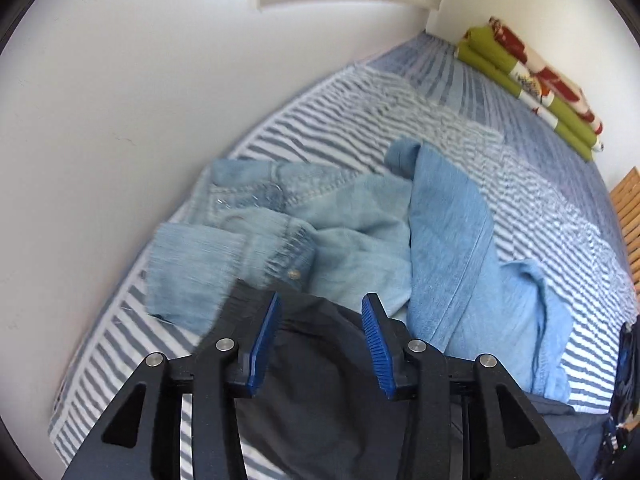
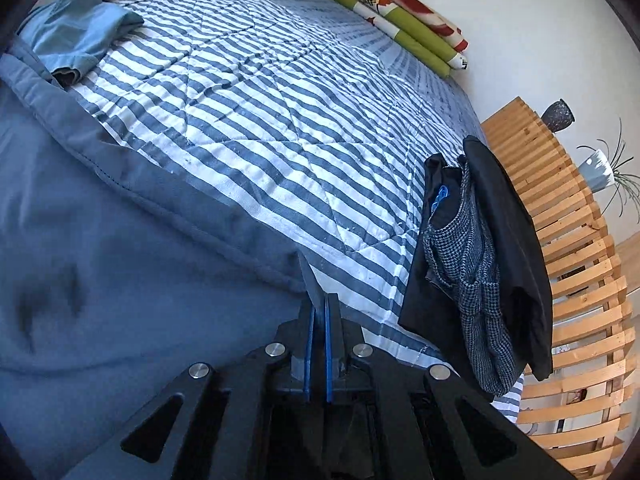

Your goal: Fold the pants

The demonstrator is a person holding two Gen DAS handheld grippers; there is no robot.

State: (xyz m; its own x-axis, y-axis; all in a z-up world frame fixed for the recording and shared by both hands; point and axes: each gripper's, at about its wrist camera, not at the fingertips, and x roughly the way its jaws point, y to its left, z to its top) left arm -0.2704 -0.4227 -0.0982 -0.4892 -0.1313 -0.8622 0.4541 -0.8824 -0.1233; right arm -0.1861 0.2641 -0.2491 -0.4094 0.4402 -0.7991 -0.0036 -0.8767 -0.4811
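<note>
Jaws: left gripper (image 1: 320,322) spread above dark pants (image 1: 320,392); right gripper (image 2: 319,320) pinches their corner. Regrip left evenly before folding.

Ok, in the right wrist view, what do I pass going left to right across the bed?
Light blue garment → striped quilt → dark folded clothes → wooden slatted frame → potted plant.

Two grippers (image 1: 320,344) (image 2: 318,344), one striped quilt (image 2: 280,120), one rolled blanket (image 2: 400,12), two vases (image 2: 558,116) (image 2: 598,168)
</note>
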